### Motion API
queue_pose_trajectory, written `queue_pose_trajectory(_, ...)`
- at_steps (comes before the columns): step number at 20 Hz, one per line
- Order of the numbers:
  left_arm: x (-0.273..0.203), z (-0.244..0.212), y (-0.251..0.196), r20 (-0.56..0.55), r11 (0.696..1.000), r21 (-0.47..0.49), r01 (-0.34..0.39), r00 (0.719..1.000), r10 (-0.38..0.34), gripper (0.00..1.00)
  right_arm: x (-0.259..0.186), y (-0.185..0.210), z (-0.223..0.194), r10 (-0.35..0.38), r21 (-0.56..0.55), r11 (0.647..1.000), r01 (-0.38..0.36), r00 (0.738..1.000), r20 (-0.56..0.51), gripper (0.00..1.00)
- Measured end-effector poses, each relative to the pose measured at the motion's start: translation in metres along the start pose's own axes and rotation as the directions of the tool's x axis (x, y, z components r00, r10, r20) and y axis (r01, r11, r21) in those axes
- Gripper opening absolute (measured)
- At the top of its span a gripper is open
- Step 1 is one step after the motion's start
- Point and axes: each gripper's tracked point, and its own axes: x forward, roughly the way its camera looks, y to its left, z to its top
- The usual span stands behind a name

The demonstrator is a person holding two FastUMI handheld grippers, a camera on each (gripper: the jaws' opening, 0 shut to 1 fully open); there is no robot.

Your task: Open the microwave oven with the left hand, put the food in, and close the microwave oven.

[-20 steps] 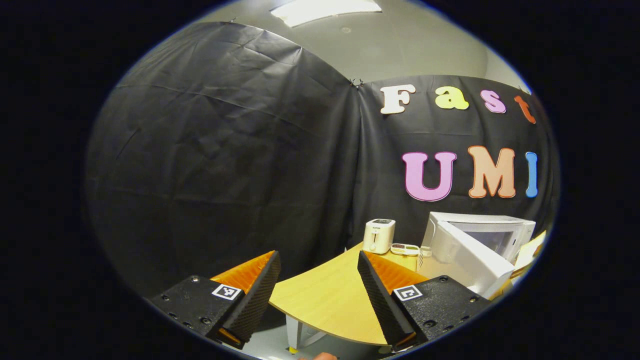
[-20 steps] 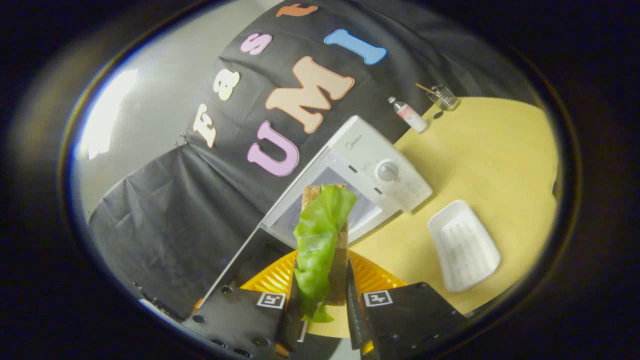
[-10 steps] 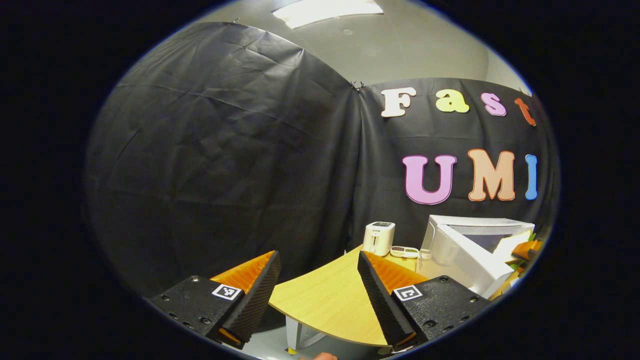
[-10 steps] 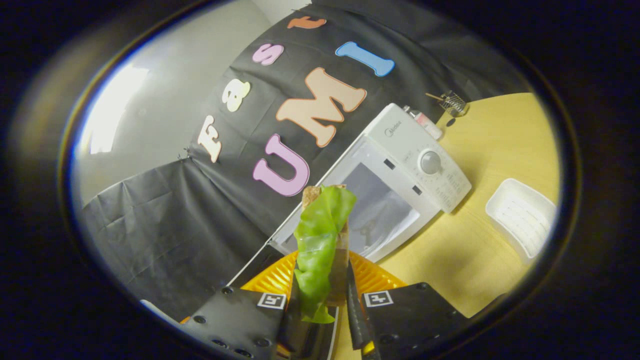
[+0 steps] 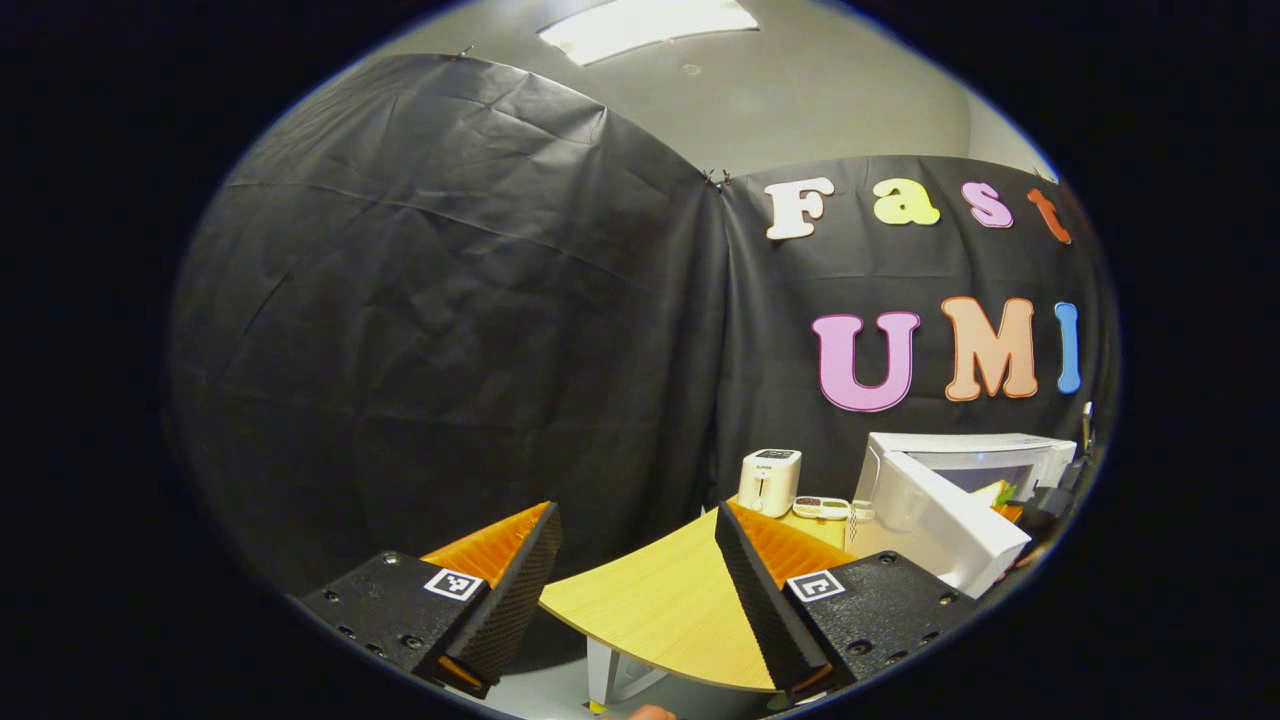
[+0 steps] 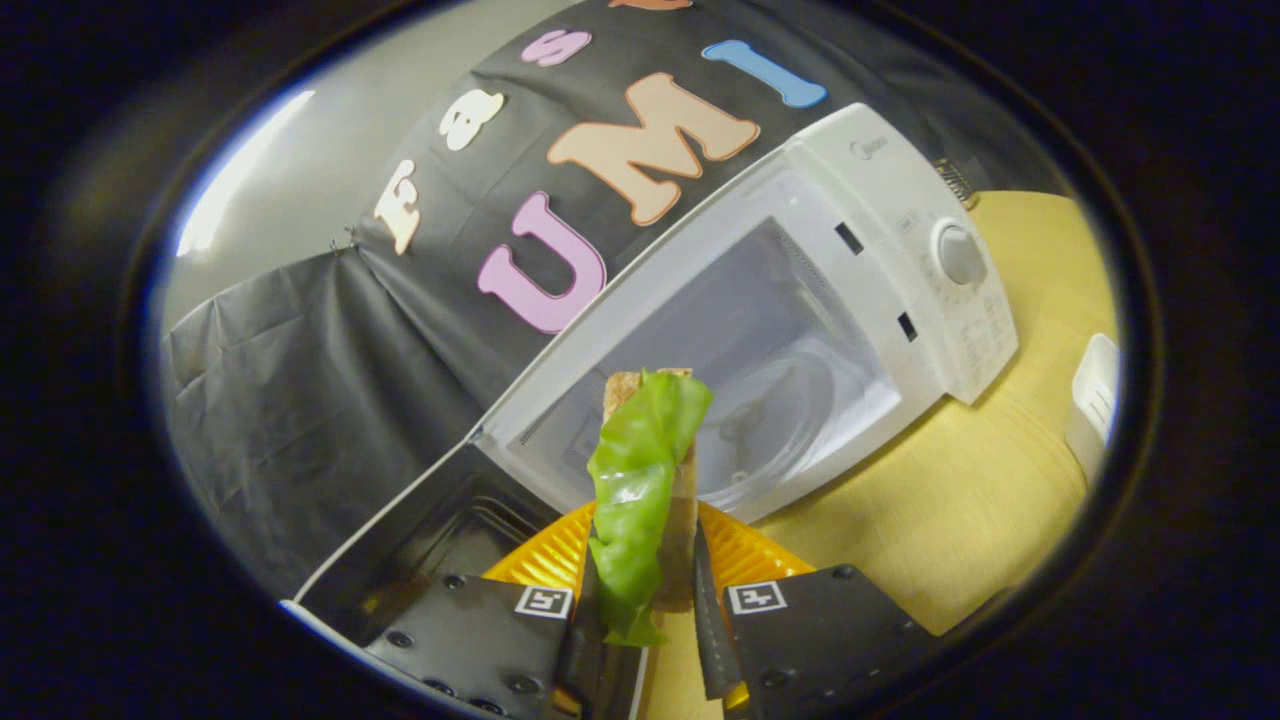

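Observation:
In the right gripper view, my right gripper (image 6: 645, 590) is shut on a sandwich (image 6: 645, 470) of brown bread with a green lettuce leaf, held upright. Straight ahead stands the white microwave (image 6: 880, 230) with its door (image 6: 400, 540) swung wide open to the left, and the sandwich hangs just before the cavity, where a glass turntable (image 6: 790, 420) lies. In the left gripper view, my left gripper (image 5: 635, 560) is open and holds nothing, near the table's left end. The microwave (image 5: 965, 450) with its open door (image 5: 945, 520) sits far right there, with the sandwich (image 5: 1000, 492) at its opening.
The yellow wooden table (image 5: 650, 600) carries a white toaster (image 5: 770, 482) and a small white device (image 5: 820, 507) by the back wall. In the right gripper view a white ribbed tray (image 6: 1092, 400) lies on the table (image 6: 960, 500) right of the microwave.
My right gripper has carried the sandwich closer to the microwave, whose open cavity now looms large. The left gripper has hardly moved.

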Motion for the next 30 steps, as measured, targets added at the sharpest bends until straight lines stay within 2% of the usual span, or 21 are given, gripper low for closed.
queue_pose_trajectory(1,0.0,0.002,0.001,0.003,1.0,-0.001,-0.001,1.0,0.001,0.95,0.01,-0.005,0.001,-0.011,-0.004,1.0,0.011,1.0,-0.003,0.42)
queue_pose_trajectory(2,-0.001,0.004,0.001,0.008,1.0,-0.001,-0.003,1.0,0.003,0.95,0.022,-0.008,0.002,-0.017,0.001,1.0,0.017,1.0,-0.005,0.34)
queue_pose_trajectory(5,-0.001,0.004,0.003,0.015,1.0,0.011,-0.007,1.0,0.007,0.95,0.055,-0.016,0.013,-0.043,-0.039,0.998,0.044,0.998,0.04,0.34)
queue_pose_trajectory(6,-0.002,0.006,0.004,0.016,1.0,0.013,-0.011,1.0,0.011,0.91,0.063,-0.016,0.014,-0.037,-0.059,0.997,0.04,0.998,0.051,0.34)
queue_pose_trajectory(7,0.0,0.005,0.004,0.015,1.0,0.013,-0.014,1.0,0.014,0.95,0.07,-0.013,0.013,-0.021,-0.061,0.998,0.024,0.999,0.047,0.34)
queue_pose_trajectory(8,-0.001,0.004,0.001,0.011,1.0,0.01,-0.006,1.0,0.006,0.91,0.076,-0.011,0.015,-0.017,-0.064,0.998,0.02,0.999,0.045,0.35)
queue_pose_trajectory(12,-0.004,0.004,-0.005,0.003,1.0,0.003,0.025,1.0,-0.025,0.95,0.098,-0.028,0.03,-0.084,-0.112,0.989,0.092,0.994,0.076,0.34)
queue_pose_trajectory(13,-0.002,0.006,-0.003,0.007,1.0,0.004,0.019,1.0,-0.02,0.99,0.103,-0.032,0.03,-0.096,-0.112,0.988,0.104,0.993,0.074,0.34)
queue_pose_trajectory(14,-0.003,0.007,-0.001,0.013,1.0,0.009,0.013,1.0,-0.013,0.95,0.107,-0.037,0.032,-0.11,-0.108,0.987,0.118,0.991,0.076,0.42)
queue_pose_trajectory(15,-0.004,0.008,0.001,0.019,1.0,0.013,0.007,1.0,-0.007,0.95,0.111,-0.044,0.034,-0.124,-0.107,0.985,0.132,0.989,0.08,0.34)
queue_pose_trajectory(16,-0.005,0.009,0.003,0.025,1.0,0.016,0.003,1.0,-0.003,0.91,0.114,-0.048,0.036,-0.135,-0.111,0.983,0.144,0.988,0.08,0.34)
queue_pose_trajectory(18,-0.004,0.01,0.003,0.025,1.0,0.023,0.001,1.0,-0.002,0.95,0.118,-0.056,0.036,-0.166,-0.132,0.976,0.175,0.983,0.079,0.34)
queue_pose_trajectory(21,-0.003,0.005,0.003,0.007,1.0,0.02,-0.001,1.0,0.001,0.95,0.122,-0.065,0.04,-0.195,-0.18,0.962,0.205,0.978,0.072,0.46)
queue_pose_trajectory(22,-0.003,0.005,0.001,0.004,1.0,0.017,0.005,1.0,-0.005,0.91,0.124,-0.067,0.042,-0.205,-0.203,0.955,0.217,0.976,0.076,0.46)
queue_pose_trajectory(23,-0.003,0.004,0.0,0.004,1.0,0.014,0.01,1.0,-0.011,0.95,0.123,-0.069,0.043,-0.214,-0.231,0.946,0.227,0.974,0.078,0.53)
queue_pose_trajectory(24,-0.003,0.004,-0.001,0.004,1.0,0.015,0.013,1.0,-0.013,0.91,0.122,-0.077,0.048,-0.245,-0.274,0.925,0.262,0.965,0.095,0.55)
queue_pose_trajectory(25,-0.003,0.005,-0.001,0.006,1.0,0.016,0.014,1.0,-0.014,0.91,0.119,-0.089,0.053,-0.289,-0.335,0.889,0.313,0.95,0.121,0.63)
queue_pose_trajectory(26,-0.003,0.005,0.0,0.007,1.0,0.016,0.014,1.0,-0.014,0.95,0.117,-0.091,0.056,-0.28,-0.378,0.872,0.31,0.951,0.134,0.71)
queue_pose_trajectory(28,-0.002,0.005,-0.001,0.007,1.0,0.015,0.013,1.0,-0.013,0.95,0.113,-0.093,0.064,-0.264,-0.42,0.854,0.307,0.952,0.158,0.99)
queue_pose_trajectory(30,-0.003,0.005,-0.002,0.005,1.0,0.016,0.015,1.0,-0.015,0.95,0.108,-0.088,0.072,-0.241,-0.458,0.837,0.3,0.953,0.183,1.0)
